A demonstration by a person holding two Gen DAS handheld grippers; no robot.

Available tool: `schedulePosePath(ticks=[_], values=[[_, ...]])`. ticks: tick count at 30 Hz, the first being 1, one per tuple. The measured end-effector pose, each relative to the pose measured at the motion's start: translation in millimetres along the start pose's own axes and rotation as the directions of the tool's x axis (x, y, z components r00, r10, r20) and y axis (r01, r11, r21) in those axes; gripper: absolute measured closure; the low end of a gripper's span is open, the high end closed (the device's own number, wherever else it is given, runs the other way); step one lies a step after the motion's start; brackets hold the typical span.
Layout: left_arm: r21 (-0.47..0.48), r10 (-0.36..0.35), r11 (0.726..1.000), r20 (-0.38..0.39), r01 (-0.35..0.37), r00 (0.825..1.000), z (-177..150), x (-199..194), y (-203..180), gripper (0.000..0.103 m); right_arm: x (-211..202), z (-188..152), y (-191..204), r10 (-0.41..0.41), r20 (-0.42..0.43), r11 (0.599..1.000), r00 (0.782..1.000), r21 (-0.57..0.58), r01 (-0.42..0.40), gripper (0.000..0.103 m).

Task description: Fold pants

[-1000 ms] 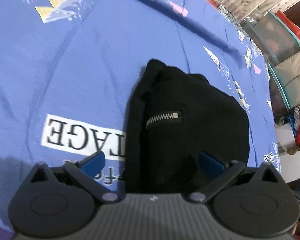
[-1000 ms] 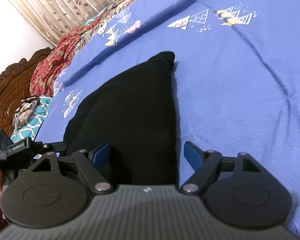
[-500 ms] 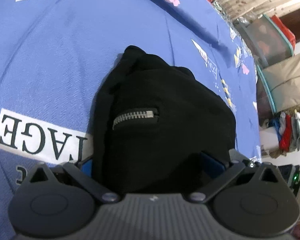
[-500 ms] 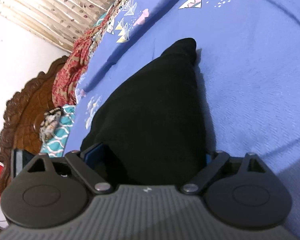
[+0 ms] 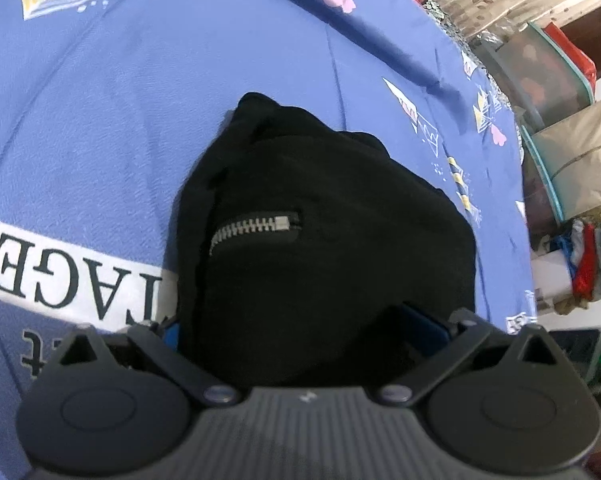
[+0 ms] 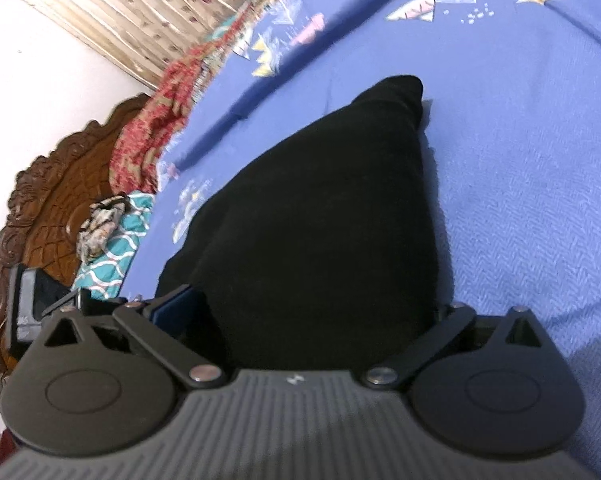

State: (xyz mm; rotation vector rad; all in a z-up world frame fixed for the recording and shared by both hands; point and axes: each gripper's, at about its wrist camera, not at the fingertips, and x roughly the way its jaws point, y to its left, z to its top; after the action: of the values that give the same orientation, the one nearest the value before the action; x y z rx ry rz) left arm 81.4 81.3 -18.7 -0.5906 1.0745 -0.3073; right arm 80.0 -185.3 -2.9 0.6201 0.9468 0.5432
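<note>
The black pants [image 5: 320, 240] lie folded into a compact bundle on the blue bedsheet [image 5: 100, 140], with a silver pocket zipper [image 5: 256, 226] facing up. My left gripper [image 5: 296, 326] straddles the near edge of the bundle. Its jaws are closing, its blue pads [image 5: 424, 324] stand wide at both sides of the cloth, and I see no squeeze. In the right wrist view the pants [image 6: 320, 208] taper to a far corner. My right gripper [image 6: 308, 312] is open around their near end. One of its pads [image 6: 176, 308] shows, and the other is hidden behind the cloth.
The sheet bears a white printed label [image 5: 72, 276] left of the pants. Storage boxes [image 5: 548, 64], a beige bag [image 5: 580, 168] and piled clothes [image 5: 588, 256] stand past the bed's right edge. A carved wooden headboard [image 6: 60, 200], a red blanket [image 6: 156, 132] and a teal pillow [image 6: 116, 240] lie far left.
Both grippers have slid forward over the pants, so the bundle now sits between each pair of fingers. The right jaws have spread wider.
</note>
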Motion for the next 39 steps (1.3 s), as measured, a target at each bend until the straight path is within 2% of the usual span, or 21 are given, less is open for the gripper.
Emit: schedulePosePath(ticks=[1, 2, 3, 5, 7, 10, 15, 18, 20, 23, 26, 30, 32, 34, 36, 37, 39], values=[[0.009, 0.012, 1.0, 0.01, -0.012, 1.0, -2, -1, -2, 0.01, 1, 0, 5, 0.0, -0.018, 1.0, 1.0, -0.013, 0.0, 0.014], [0.025, 0.032, 0.999, 0.023, -0.033, 0.999, -4, -3, -6, 0.02, 1, 0, 11, 0.015, -0.031, 1.0, 0.999, -0.017, -0.015, 0.036], [0.044, 0.045, 0.998, 0.037, -0.046, 0.998, -5, -6, -10, 0.028, 0, 0, 16, 0.025, -0.029, 0.999, 0.999, -0.033, -0.026, 0.046], [0.101, 0.057, 0.993, 0.068, -0.064, 0.996, -6, -16, -23, 0.041, -4, 2, 36, -0.001, -0.007, 0.989, 1.0, -0.148, 0.0, 0.053], [0.142, 0.04, 0.988, 0.089, -0.053, 0.995, -1, -26, -36, 0.043, -7, 4, 54, 0.002, 0.023, 0.97, 1.0, -0.245, 0.004, 0.056], [0.188, 0.012, 0.981, 0.152, -0.041, 0.988, 15, -44, -54, 0.045, -13, 17, 78, 0.016, 0.111, 0.93, 0.994, -0.367, 0.026, 0.056], [0.269, -0.044, 0.962, 0.29, -0.038, 0.956, 77, -62, -80, 0.045, -6, 72, 98, 0.089, 0.247, 0.894, 0.965, -0.446, 0.032, 0.056], [0.301, -0.028, 0.95, 0.342, -0.081, 0.939, 121, -49, -94, 0.045, 17, 103, 111, 0.103, 0.297, 0.876, 0.949, -0.48, 0.055, 0.056], [0.299, -0.012, 0.949, 0.356, -0.102, 0.934, 149, -32, -99, 0.045, 36, 121, 113, 0.105, 0.31, 0.877, 0.945, -0.478, 0.059, 0.056], [0.285, 0.004, 0.952, 0.356, -0.112, 0.935, 178, -7, -94, 0.046, 62, 143, 102, 0.104, 0.308, 0.882, 0.946, -0.468, 0.056, 0.056], [0.252, 0.04, 0.96, 0.318, -0.125, 0.947, 201, 31, -78, 0.048, 88, 162, 81, 0.072, 0.286, 0.891, 0.955, -0.45, 0.068, 0.056], [0.238, 0.117, 0.954, 0.264, -0.182, 0.957, 208, 79, -57, 0.05, 126, 169, 49, -0.003, 0.231, 0.911, 0.973, -0.4, 0.098, 0.056], [0.235, 0.165, 0.945, 0.256, -0.227, 0.953, 207, 96, -49, 0.05, 136, 170, 33, -0.02, 0.202, 0.935, 0.979, -0.344, 0.09, 0.055], [0.229, 0.191, 0.94, 0.262, -0.253, 0.946, 203, 104, -44, 0.045, 133, 169, 23, -0.004, 0.17, 0.961, 0.985, -0.27, 0.051, 0.053], [0.217, 0.207, 0.939, 0.256, -0.265, 0.944, 200, 103, -41, 0.034, 130, 166, 17, -0.033, 0.145, 0.976, 0.989, -0.208, 0.063, 0.041], [0.211, 0.225, 0.936, 0.252, -0.281, 0.941, 199, 103, -41, 0.032, 127, 164, 16, -0.047, 0.139, 0.981, 0.989, -0.178, 0.072, 0.037], [0.194, 0.266, 0.928, 0.251, -0.318, 0.931, 196, 97, -46, 0.027, 118, 161, 17, -0.089, 0.141, 0.988, 0.986, -0.117, 0.106, 0.021]])
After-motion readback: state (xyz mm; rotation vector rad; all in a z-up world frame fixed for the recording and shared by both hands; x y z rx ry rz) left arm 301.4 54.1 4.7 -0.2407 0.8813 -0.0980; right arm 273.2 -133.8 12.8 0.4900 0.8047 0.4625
